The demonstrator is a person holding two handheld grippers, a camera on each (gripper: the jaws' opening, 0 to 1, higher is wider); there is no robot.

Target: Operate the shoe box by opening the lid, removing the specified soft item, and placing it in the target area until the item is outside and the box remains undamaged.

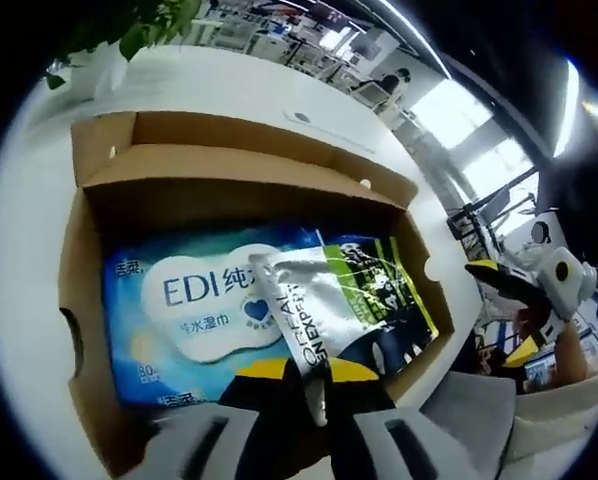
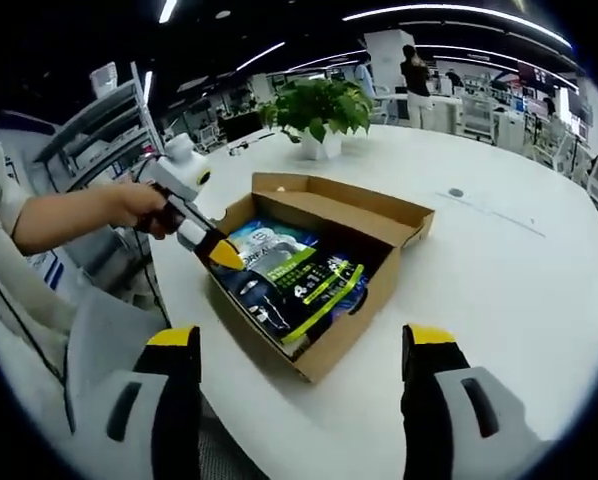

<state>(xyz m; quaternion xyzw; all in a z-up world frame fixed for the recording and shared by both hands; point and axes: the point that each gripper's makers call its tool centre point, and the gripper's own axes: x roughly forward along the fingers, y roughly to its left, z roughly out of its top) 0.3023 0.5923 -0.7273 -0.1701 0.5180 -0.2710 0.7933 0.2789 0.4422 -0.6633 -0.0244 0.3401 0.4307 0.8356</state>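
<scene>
An open cardboard shoe box (image 1: pixel 79 290) lies on a white table, its lid flap (image 1: pixel 229 130) folded back on the far side. Inside lies a blue wet-wipes pack (image 1: pixel 179 300) with a silver, green and dark pouch (image 1: pixel 359 290) on top of it. My left gripper (image 1: pixel 312 385) is shut on the pouch's silver edge at the near side of the box. In the right gripper view, the left gripper (image 2: pixel 226 257), held by a hand, reaches into the box (image 2: pixel 349 330) onto the pouch (image 2: pixel 299 285). My right gripper (image 2: pixel 301 345) hangs open short of the box, also seen from the left gripper view as the right gripper (image 1: pixel 501 308).
The round white table (image 2: pixel 499 300) stretches wide to the right and behind the box. A potted plant (image 2: pixel 324 105) stands at its far side. The table's near edge runs just below the box. Shelves and a person (image 2: pixel 416 70) are in the background.
</scene>
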